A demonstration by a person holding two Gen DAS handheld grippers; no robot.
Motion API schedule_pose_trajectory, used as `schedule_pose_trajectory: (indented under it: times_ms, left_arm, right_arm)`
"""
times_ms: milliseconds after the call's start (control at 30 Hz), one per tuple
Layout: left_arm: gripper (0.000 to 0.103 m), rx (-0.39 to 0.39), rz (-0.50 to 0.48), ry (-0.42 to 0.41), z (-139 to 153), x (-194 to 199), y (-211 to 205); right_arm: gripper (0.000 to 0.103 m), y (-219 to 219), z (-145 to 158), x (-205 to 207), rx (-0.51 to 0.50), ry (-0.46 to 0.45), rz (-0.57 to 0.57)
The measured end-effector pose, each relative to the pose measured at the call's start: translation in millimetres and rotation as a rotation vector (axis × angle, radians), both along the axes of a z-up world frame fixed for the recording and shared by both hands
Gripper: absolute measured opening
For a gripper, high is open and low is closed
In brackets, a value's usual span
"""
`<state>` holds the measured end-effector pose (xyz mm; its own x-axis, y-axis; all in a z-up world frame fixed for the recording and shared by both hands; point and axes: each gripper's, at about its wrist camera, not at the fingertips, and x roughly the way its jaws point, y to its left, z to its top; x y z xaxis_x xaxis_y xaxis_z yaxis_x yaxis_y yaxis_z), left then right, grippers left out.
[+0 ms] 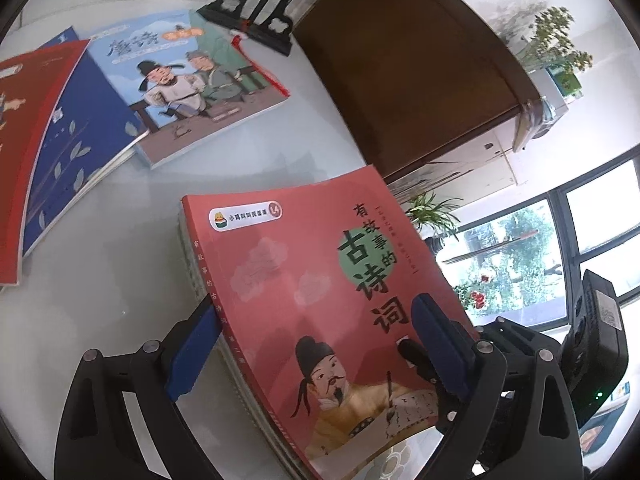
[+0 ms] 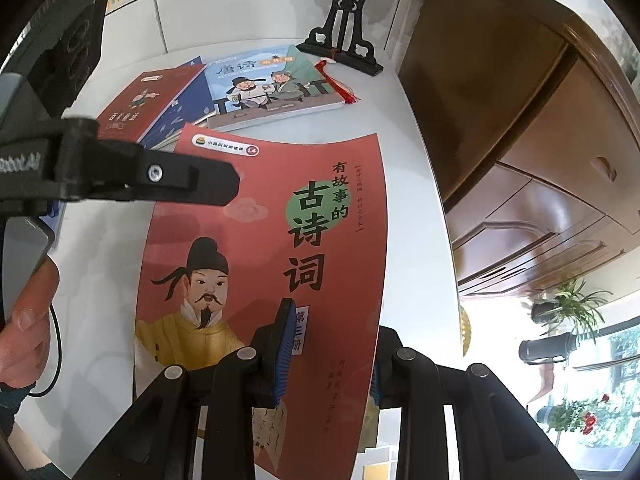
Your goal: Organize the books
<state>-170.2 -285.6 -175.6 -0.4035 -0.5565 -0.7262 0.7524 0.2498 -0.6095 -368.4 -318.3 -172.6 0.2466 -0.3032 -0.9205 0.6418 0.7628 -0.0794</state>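
While the right hand-held gripper [image 2: 326, 350] clamps the red book's [image 2: 256, 240] edge, the left hand-held gripper [image 1: 316, 344] straddles it, released.

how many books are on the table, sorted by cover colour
red covers: 2, the held poetry book and the far red book
dark blue: 1, the blue book
light blue: 1, the illustrated book
total: 4
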Motion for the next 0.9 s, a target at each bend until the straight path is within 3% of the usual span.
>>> schedule_pose_trajectory:
  times_ms: [167,333,567,900]
  left_arm:
    - [0.092,0.022,0.007,0.005,0,1,-1]
    - [0.093,0.04,0.042,-0.005,2,8,4]
    - [0.093,0.003,0.046,-0.061,21,12,9]
    - [0.093,-0.024,0.061,-0.075,41,14,20]
  right_arm:
    - [0.03,-1,1,0,0.004,0.001,-0.004]
    - [0.038,-4,0,-1,0.007,0.017,-0.014]
    - [0.04,-4,10,-5,-0.037,0.035,-0.049]
    - [0.042,14,60,12,-0.123,-0.027,-0.012]
